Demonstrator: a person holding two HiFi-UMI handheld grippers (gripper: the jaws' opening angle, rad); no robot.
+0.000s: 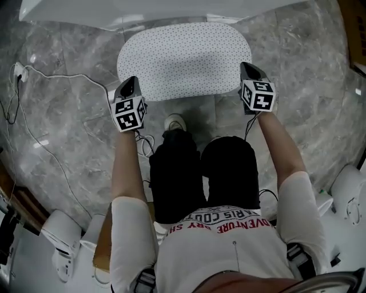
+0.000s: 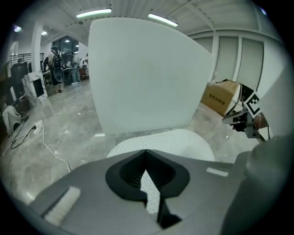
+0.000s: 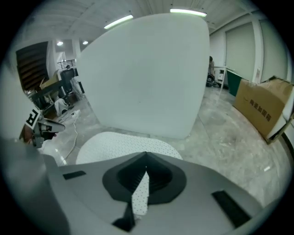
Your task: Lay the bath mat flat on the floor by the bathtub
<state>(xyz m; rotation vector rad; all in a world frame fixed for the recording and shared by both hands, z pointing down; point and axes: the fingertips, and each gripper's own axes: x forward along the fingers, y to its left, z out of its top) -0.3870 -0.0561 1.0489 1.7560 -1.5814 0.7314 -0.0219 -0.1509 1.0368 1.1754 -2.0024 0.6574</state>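
Observation:
The bath mat [image 1: 183,60], a white dotted oval, lies spread flat on the grey marble floor against the white bathtub [image 1: 143,11]. My left gripper [image 1: 128,86] hovers at the mat's near left corner and my right gripper [image 1: 247,68] at its near right corner. In the left gripper view the jaws [image 2: 146,153] meet at their tips, with the mat [image 2: 161,140] below them and the tub wall [image 2: 142,73] ahead. The right gripper view shows the same: jaws [image 3: 146,158] closed, mat [image 3: 119,144] underneath, tub [image 3: 147,73] ahead. Neither gripper holds anything that I can see.
A white cable with a plug block [image 1: 20,71] trails over the floor at the left. A cardboard box [image 3: 264,108] stands to the right of the tub. White fixtures sit at the near left [image 1: 63,234] and near right [image 1: 349,189]. The person's shoe [image 1: 174,122] is just short of the mat.

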